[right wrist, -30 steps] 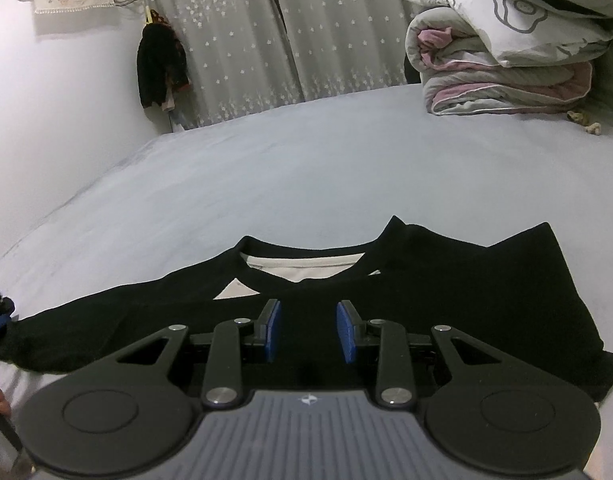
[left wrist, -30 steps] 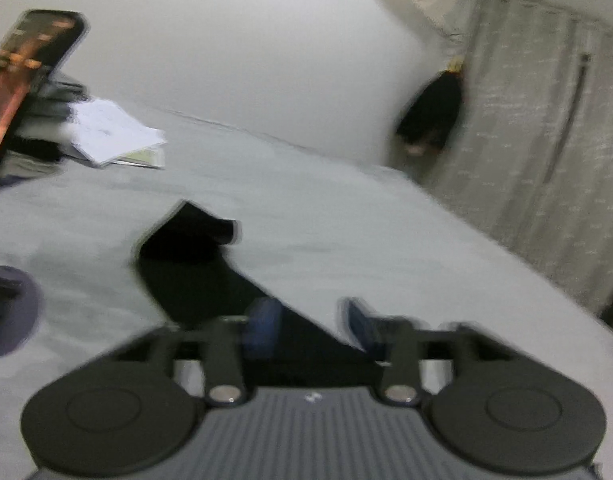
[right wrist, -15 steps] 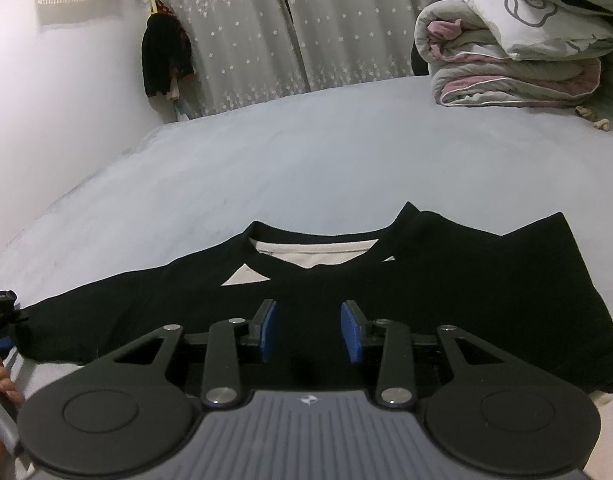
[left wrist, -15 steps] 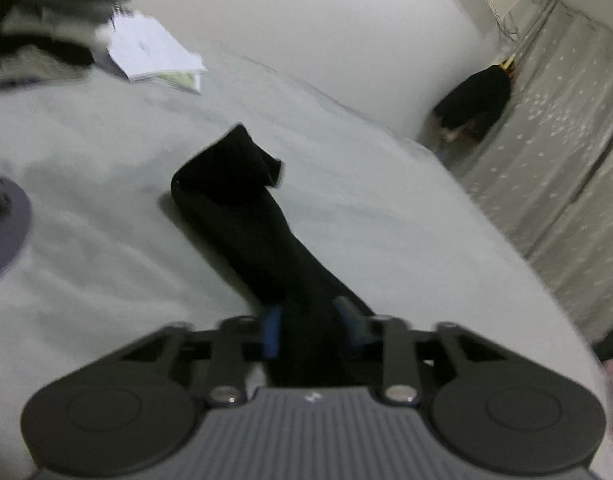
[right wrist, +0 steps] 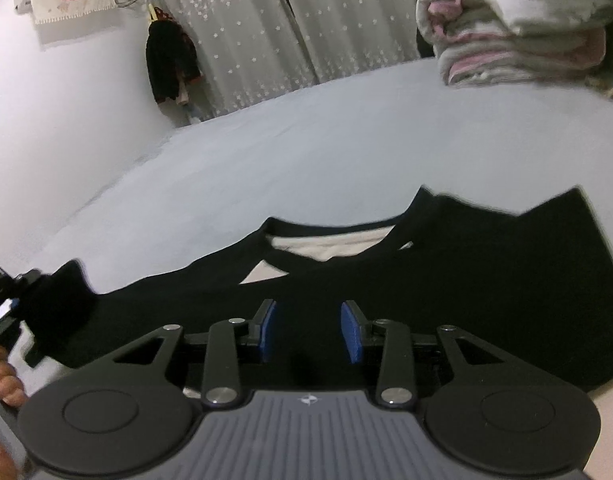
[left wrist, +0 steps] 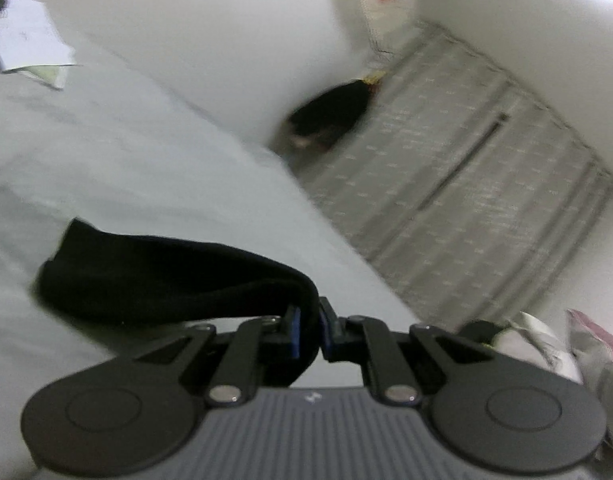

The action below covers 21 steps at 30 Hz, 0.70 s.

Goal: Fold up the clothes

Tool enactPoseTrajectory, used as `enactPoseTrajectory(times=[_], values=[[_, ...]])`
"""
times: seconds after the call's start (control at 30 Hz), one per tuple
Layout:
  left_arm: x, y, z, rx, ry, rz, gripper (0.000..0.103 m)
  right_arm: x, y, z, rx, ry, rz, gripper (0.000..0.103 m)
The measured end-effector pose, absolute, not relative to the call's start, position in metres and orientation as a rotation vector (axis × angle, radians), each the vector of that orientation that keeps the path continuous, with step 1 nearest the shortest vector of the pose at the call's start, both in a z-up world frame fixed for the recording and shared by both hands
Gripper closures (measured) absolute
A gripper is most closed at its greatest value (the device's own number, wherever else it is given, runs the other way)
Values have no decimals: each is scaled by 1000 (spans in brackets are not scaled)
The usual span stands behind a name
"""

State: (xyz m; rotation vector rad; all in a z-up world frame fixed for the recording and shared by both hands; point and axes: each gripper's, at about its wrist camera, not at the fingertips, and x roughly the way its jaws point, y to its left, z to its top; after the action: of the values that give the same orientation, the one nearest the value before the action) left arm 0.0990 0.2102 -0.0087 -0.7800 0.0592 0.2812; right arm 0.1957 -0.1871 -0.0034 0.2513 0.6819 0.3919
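A: Left wrist view. The left gripper is clamped on the sleeve; black cloth is pinched between the blue pads. The sleeve is seen trailing off to the left over the bed.

B: Anything only seen there?

A: Papers at the far edge of the bed. Frame is blurred.

B: Right wrist view?

A: The right gripper is partly open above the shirt; pads apart, nothing pinched. Whether cloth is touched cannot be told. The shirt is laid flat on the bed, collar away from the camera.

B: Extra in this view?

A: The whole shirt, folded quilts, and the left gripper with the sleeve end at the left edge, fingers below it.
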Motion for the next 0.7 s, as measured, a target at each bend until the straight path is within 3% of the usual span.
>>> enactPoseTrajectory(times=[0.37,0.7], values=[[106,131,8,-677,102,-76,94,197,-191,-3,317,690,410,67],[133,54,-19,-514,343,-331,94,200,-205,0,359,680,368,67]])
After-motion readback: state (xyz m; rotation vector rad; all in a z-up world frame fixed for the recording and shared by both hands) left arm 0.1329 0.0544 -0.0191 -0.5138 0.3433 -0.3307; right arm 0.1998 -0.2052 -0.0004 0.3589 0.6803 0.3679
